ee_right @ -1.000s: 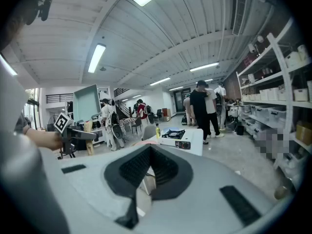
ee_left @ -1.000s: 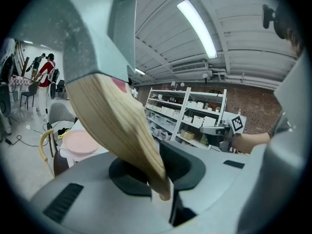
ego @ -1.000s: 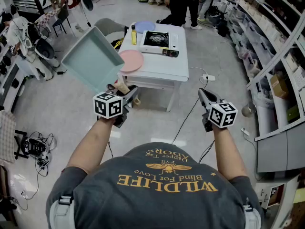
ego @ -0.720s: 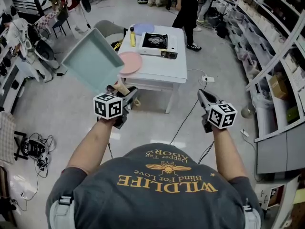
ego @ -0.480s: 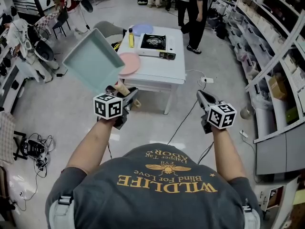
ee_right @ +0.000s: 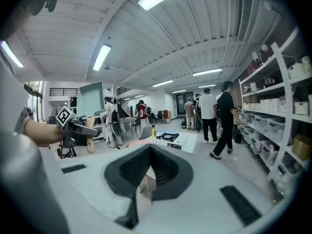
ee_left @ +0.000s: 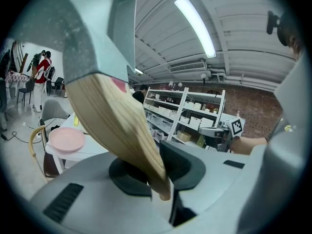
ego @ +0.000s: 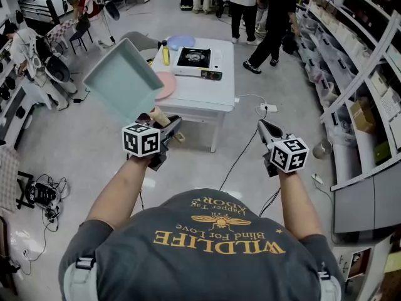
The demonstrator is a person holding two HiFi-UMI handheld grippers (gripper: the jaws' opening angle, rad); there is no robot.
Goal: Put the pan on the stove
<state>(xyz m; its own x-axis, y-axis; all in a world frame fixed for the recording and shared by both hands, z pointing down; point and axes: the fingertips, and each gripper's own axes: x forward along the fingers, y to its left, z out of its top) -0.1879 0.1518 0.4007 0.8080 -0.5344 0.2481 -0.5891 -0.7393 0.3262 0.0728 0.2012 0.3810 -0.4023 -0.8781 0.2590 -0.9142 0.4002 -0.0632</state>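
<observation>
A square teal pan (ego: 122, 77) with a pale wooden handle (ego: 156, 115) is held up, tilted, at the left. My left gripper (ego: 169, 125) is shut on that handle. In the left gripper view the handle (ee_left: 122, 126) runs down between the dark pads (ee_left: 180, 165), with the pan's body (ee_left: 87, 28) above. The black portable stove (ego: 195, 58) sits on a white table (ego: 207, 93) ahead, some way beyond both grippers. My right gripper (ego: 263, 129) hangs at the right, its jaws together with nothing in them. The right gripper view shows the stove (ee_right: 167, 136) far off.
A pink plate (ego: 164, 83), a blue plate (ego: 180, 41) and a yellow bottle (ego: 165, 54) share the table with the stove. People (ego: 269, 17) walk behind it. Shelving (ego: 357, 55) lines the right side. Cables (ego: 250, 137) cross the floor; chairs and gear stand at the left.
The table has slid a little left in the head view, and the people behind it have walked to the right. Both grippers and the pan stay where they were.
</observation>
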